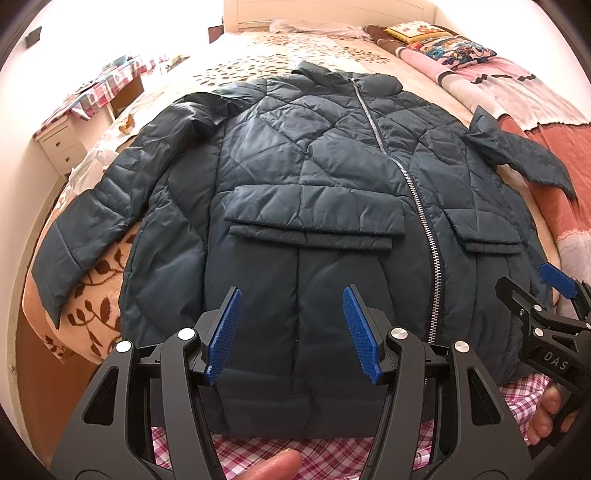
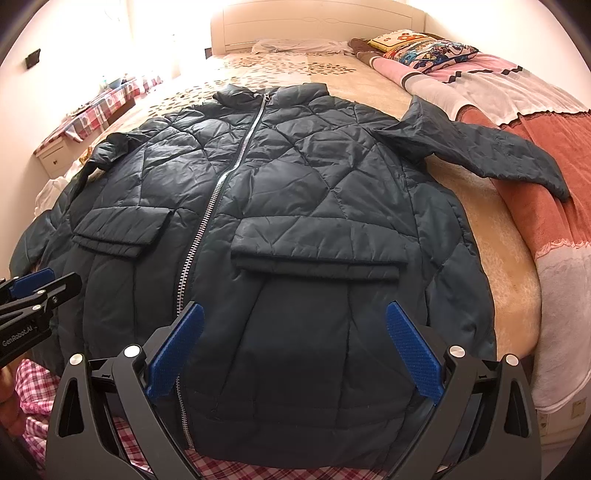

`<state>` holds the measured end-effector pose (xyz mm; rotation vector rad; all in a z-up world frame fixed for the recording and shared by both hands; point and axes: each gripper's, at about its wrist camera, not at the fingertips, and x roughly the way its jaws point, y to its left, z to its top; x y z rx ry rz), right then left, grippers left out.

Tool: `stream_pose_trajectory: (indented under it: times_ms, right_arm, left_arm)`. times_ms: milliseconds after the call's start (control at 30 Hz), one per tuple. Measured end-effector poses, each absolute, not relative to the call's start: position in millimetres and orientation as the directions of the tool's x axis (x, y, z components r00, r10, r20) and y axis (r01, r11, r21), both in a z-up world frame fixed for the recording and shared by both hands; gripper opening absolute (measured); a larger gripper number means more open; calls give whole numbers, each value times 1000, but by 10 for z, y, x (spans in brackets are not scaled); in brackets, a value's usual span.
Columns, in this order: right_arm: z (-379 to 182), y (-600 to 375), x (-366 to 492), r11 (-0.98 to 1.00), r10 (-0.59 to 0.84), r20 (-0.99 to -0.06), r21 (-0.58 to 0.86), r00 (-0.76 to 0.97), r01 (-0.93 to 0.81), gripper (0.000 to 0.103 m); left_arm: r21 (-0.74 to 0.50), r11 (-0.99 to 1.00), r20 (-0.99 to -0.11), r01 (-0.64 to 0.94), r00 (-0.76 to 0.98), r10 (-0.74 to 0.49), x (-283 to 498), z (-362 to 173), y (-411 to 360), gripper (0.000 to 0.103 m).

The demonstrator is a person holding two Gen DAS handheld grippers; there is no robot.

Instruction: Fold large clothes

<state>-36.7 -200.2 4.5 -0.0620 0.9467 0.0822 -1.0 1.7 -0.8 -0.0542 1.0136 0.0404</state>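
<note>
A dark teal quilted jacket (image 1: 314, 177) lies front-up and zipped on the bed, collar far from me, hem hanging over the near edge; it also shows in the right wrist view (image 2: 295, 206). Both sleeves are spread out, one to the left (image 1: 85, 221) and one to the right (image 2: 491, 151). My left gripper (image 1: 291, 332) is open and empty above the hem, left of the zipper (image 1: 424, 221). My right gripper (image 2: 295, 354) is open and empty above the hem, right of the zipper (image 2: 207, 221). Each gripper shows at the edge of the other's view.
The bed (image 2: 498, 258) has a beige leaf-print cover. Folded pink and red blankets (image 2: 546, 192) and cartoon pillows (image 2: 432, 51) lie along its right side. A white nightstand (image 1: 59, 147) stands left, the headboard (image 2: 314, 22) behind. Pink checked cloth (image 1: 332, 450) is below the hem.
</note>
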Motion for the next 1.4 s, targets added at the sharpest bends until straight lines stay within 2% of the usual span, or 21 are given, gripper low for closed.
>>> stream_pose_trajectory:
  times_ms: [1400]
  right_arm:
    - [15,-2032,-365,996,52,-816,-1,576,-91,95]
  left_arm:
    - [-28,997,-859,-76,512,15,-28,-62,63,57]
